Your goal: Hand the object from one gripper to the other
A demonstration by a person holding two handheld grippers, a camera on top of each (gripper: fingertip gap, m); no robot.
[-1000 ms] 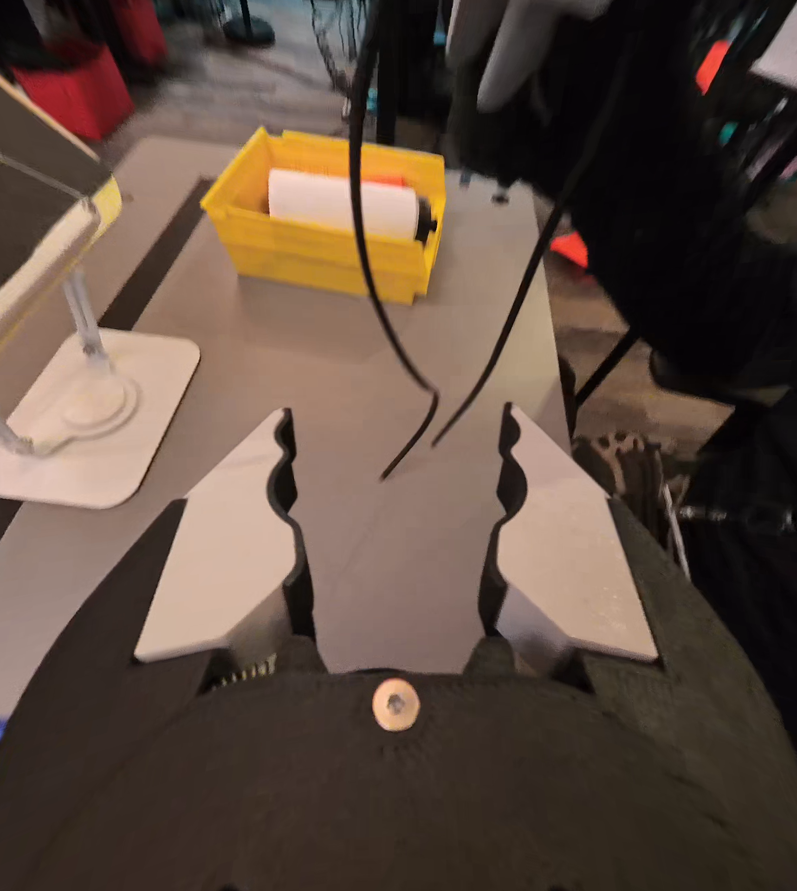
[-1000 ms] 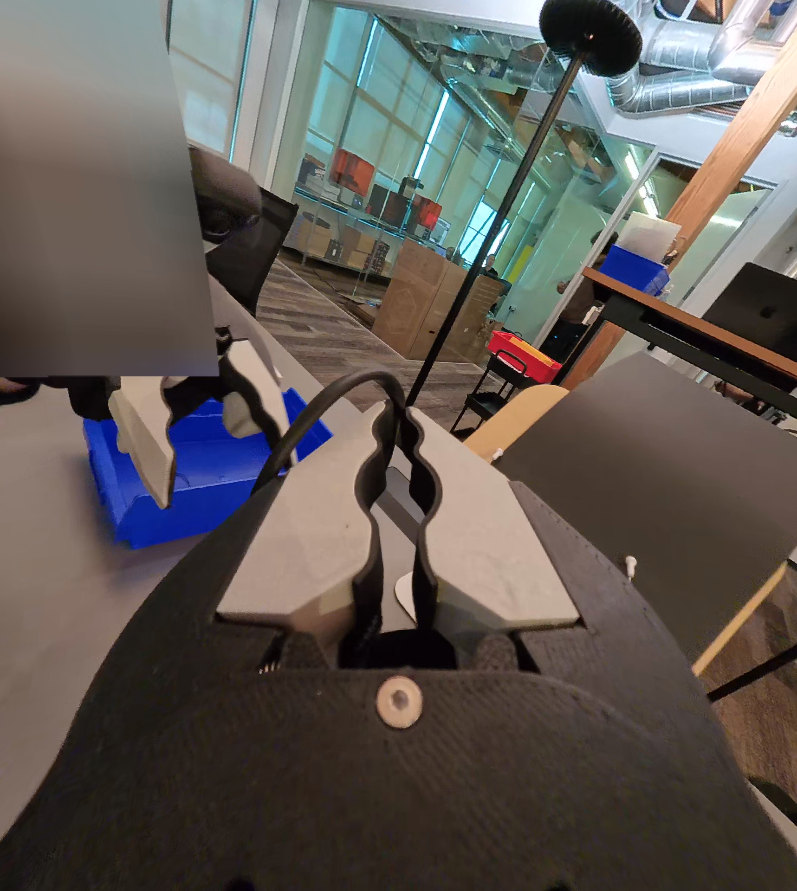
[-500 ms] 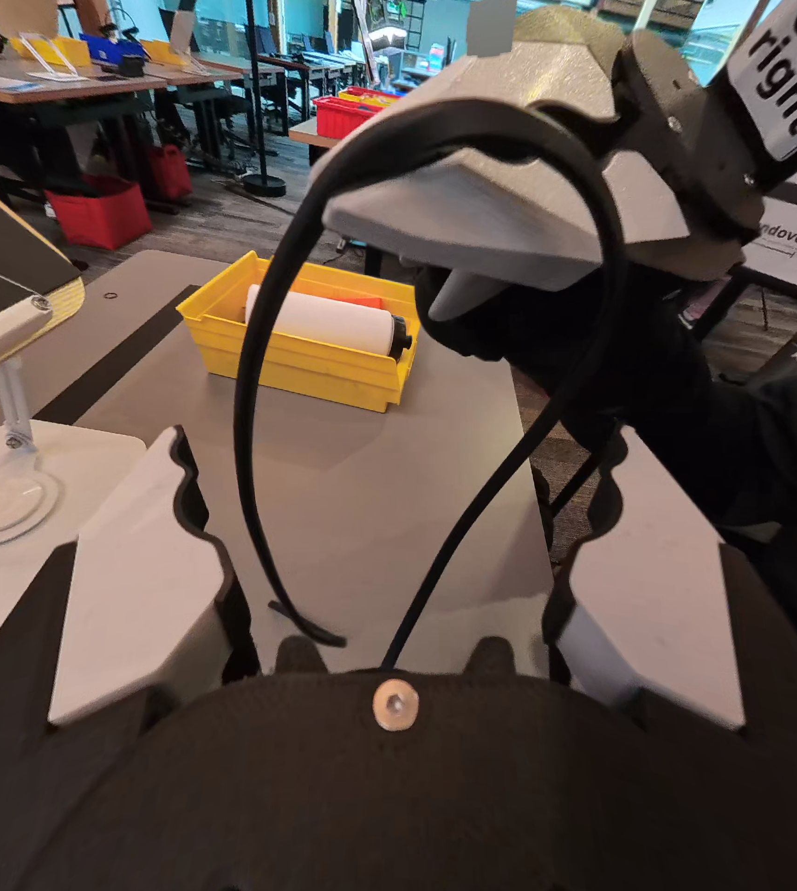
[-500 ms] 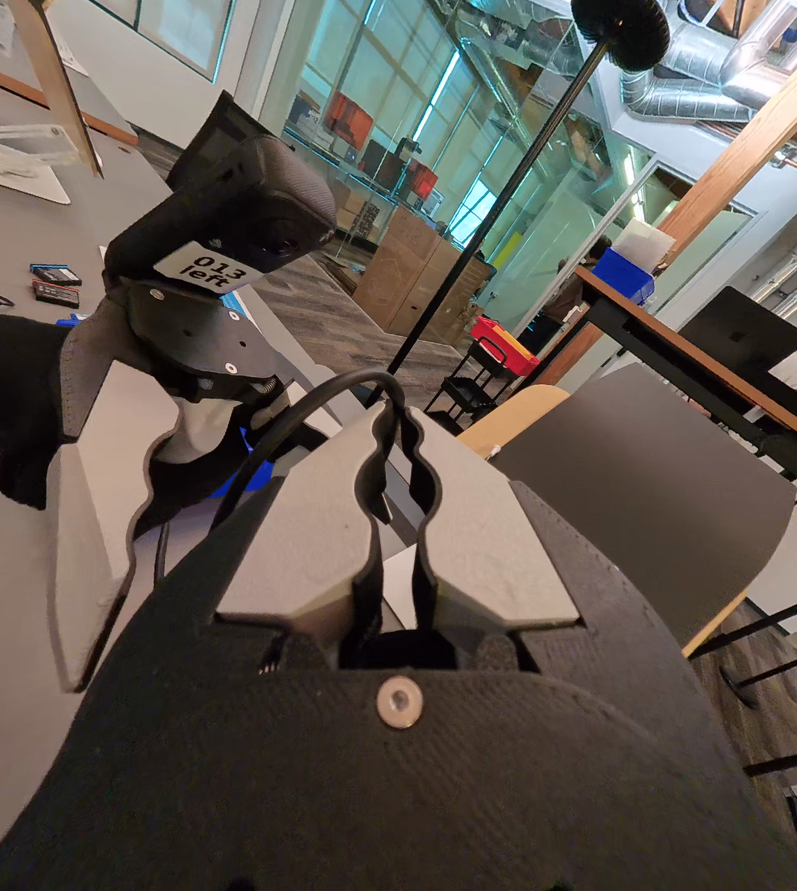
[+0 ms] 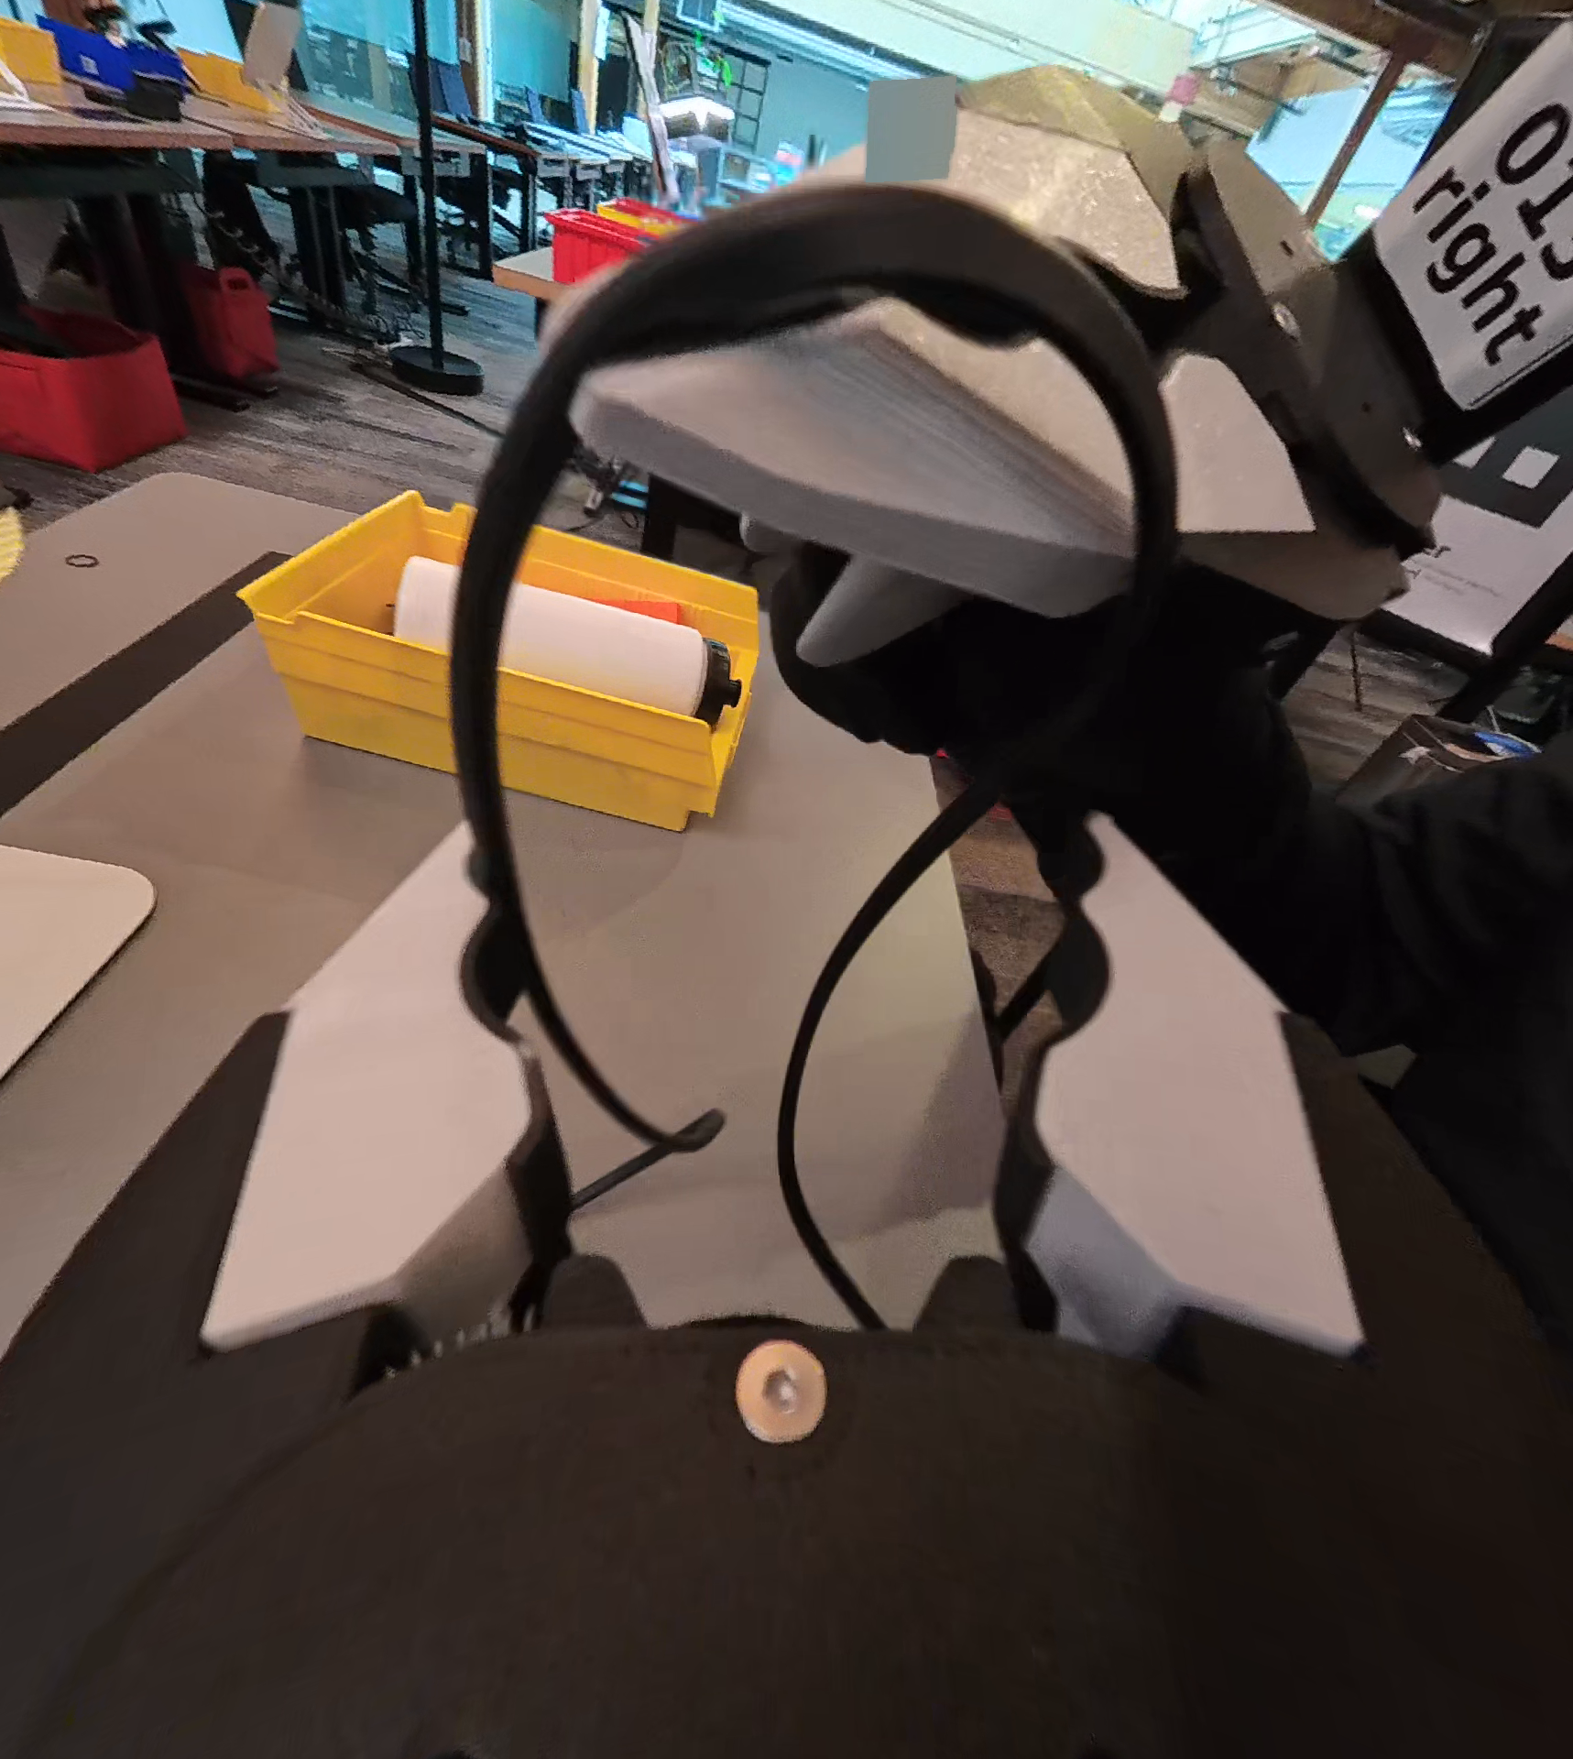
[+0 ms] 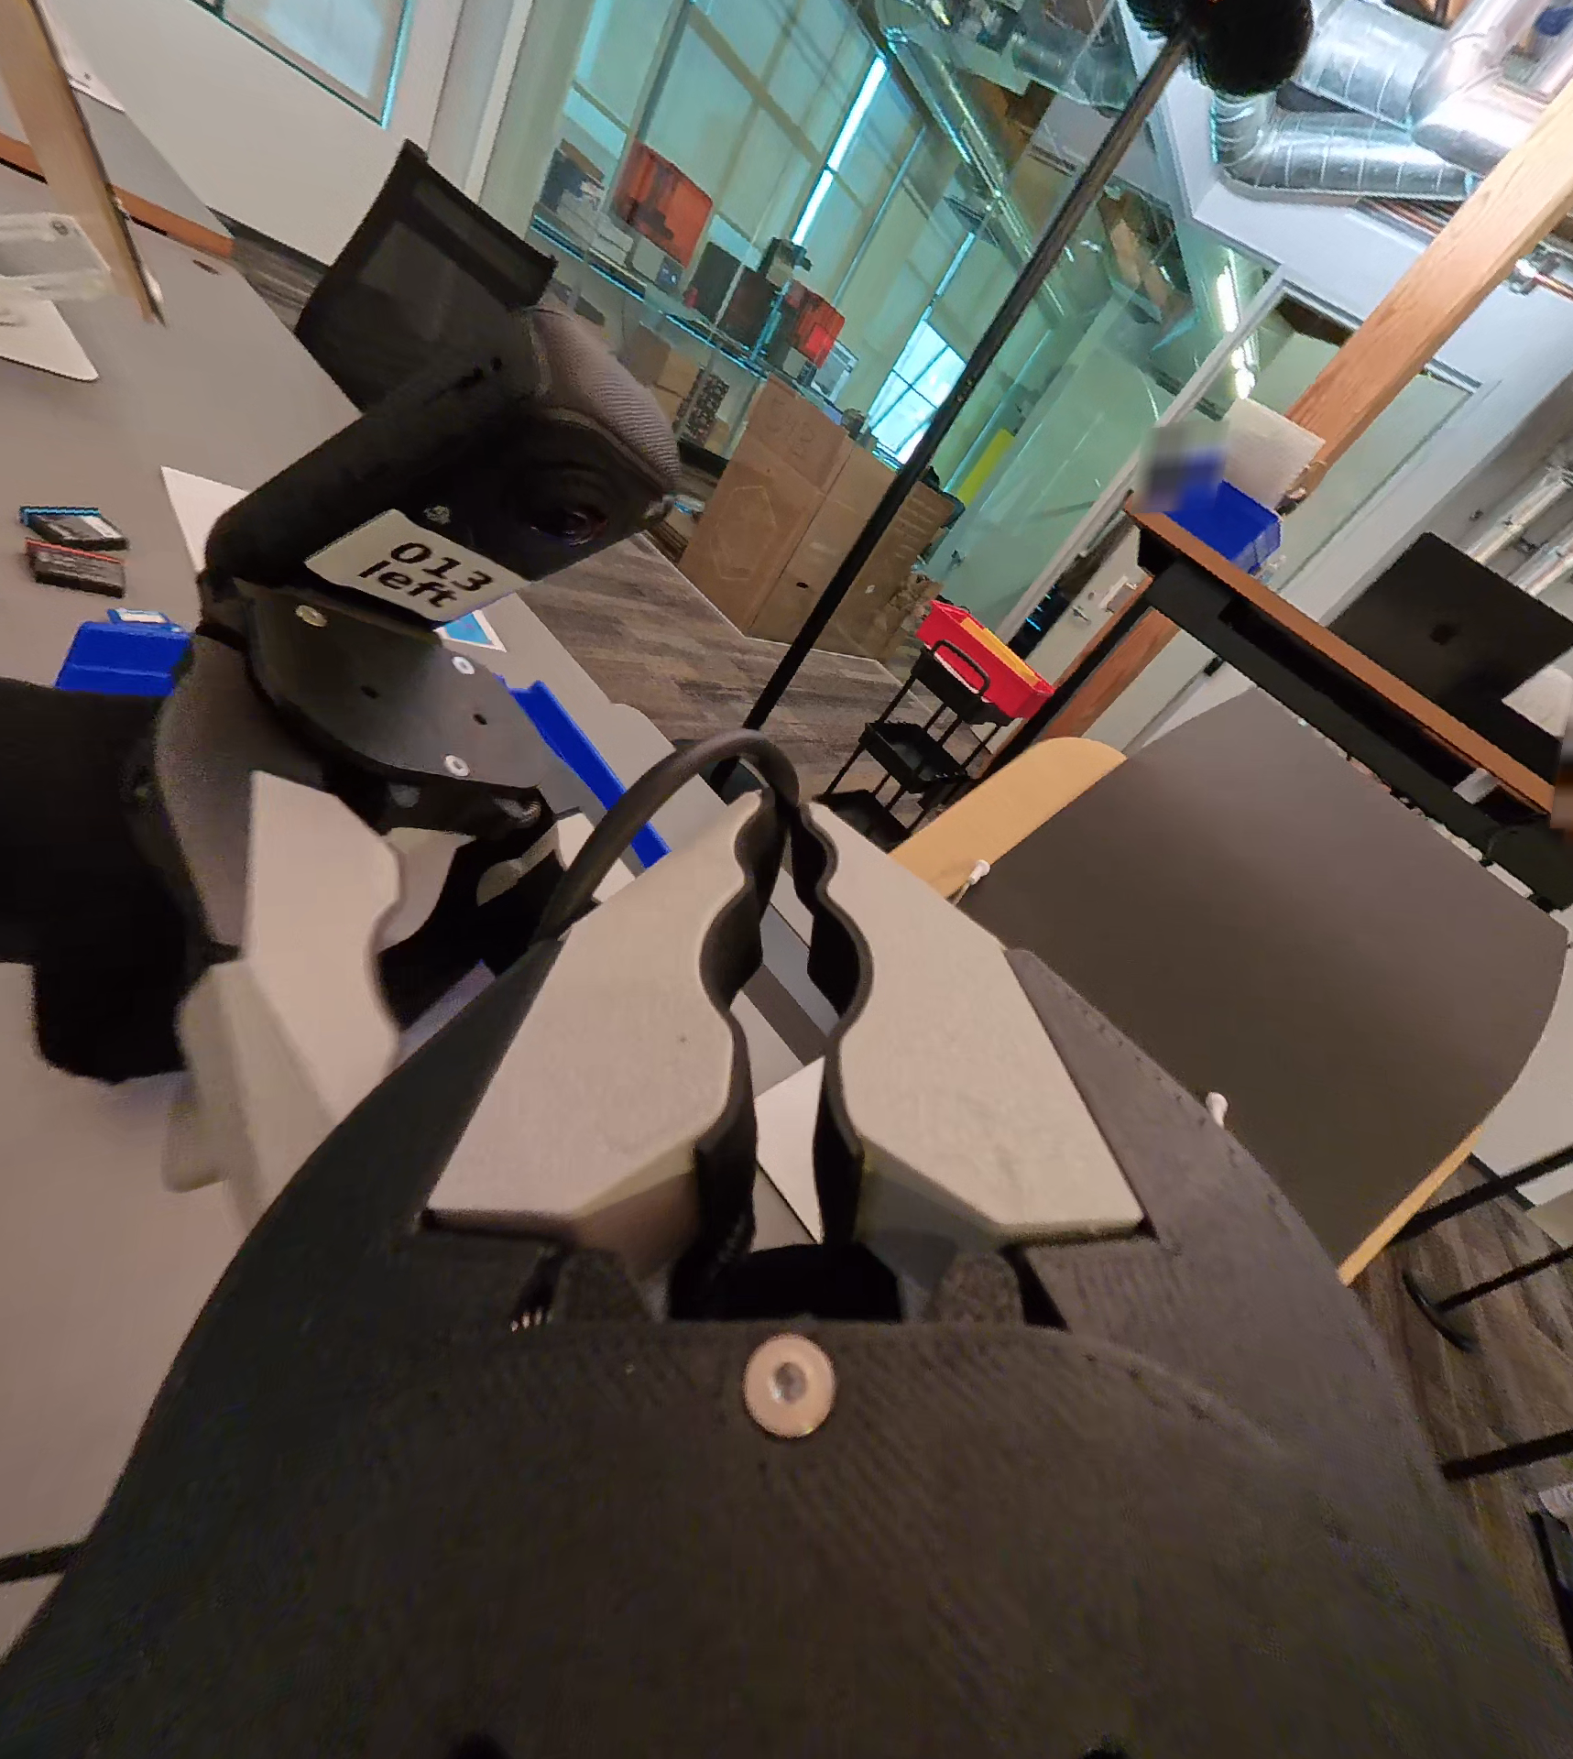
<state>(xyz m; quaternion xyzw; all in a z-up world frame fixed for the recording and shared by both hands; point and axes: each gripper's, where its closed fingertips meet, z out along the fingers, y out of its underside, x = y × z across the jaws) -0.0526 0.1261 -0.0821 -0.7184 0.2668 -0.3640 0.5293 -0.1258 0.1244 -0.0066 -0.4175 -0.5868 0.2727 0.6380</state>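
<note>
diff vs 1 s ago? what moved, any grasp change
The left gripper rose from near the table and came up to the right gripper, so both hanging ends of the black cable now sit between its fingers, which narrowed over the last half second yet remain open, not gripping. The right gripper stays shut on the cable's bend. The yellow bin hasn't moved.

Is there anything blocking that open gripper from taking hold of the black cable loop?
Nothing visible blocks it. The black cable hangs from the shut right gripper and its two strands already dangle between the open left gripper's fingers, with only bare table beneath. The yellow bin sits farther back.
</note>
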